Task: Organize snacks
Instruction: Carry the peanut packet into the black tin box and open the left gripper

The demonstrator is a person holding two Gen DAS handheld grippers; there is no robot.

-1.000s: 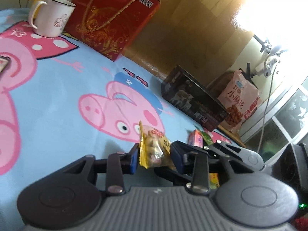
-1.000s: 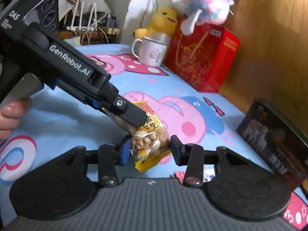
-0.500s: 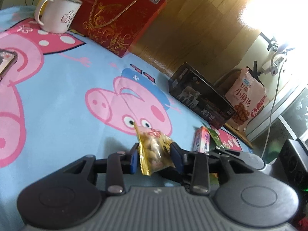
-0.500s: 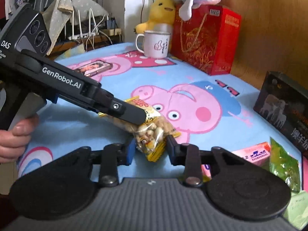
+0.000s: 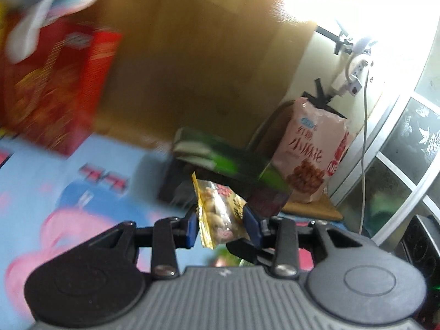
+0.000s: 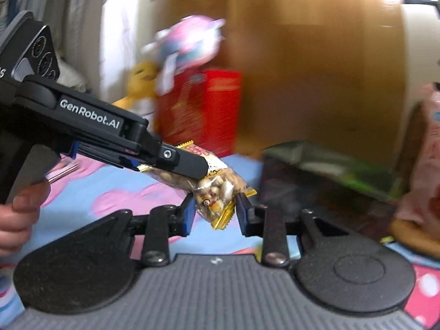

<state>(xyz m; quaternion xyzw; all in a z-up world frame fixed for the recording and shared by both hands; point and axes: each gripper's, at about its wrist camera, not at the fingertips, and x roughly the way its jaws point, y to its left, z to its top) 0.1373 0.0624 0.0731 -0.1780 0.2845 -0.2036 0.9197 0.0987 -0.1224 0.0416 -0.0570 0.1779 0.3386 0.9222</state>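
Observation:
A clear and yellow peanut packet (image 5: 217, 214) hangs above the blue cartoon cloth (image 5: 55, 181), held from two sides. My left gripper (image 5: 221, 227) is shut on it, blue pads pressing its flanks. In the right wrist view the left gripper (image 6: 198, 169) comes in from the left, clamping the packet's (image 6: 217, 192) upper end. My right gripper (image 6: 214, 214) is shut on the lower end, its pads against the wrapper. A hand (image 6: 19, 214) holds the left tool's grip.
Just beyond the packet stands a dark box (image 5: 220, 162) with a green top. A pink snack bag (image 5: 313, 148) leans behind it by the window. A red gift box (image 6: 203, 110) with plush toys stands at the back left. Both views are motion-blurred.
Both grippers rose off the cloth with the packet and swung toward the dark box and pink bag. The right jaws narrowed onto the packet. The mug left the view.

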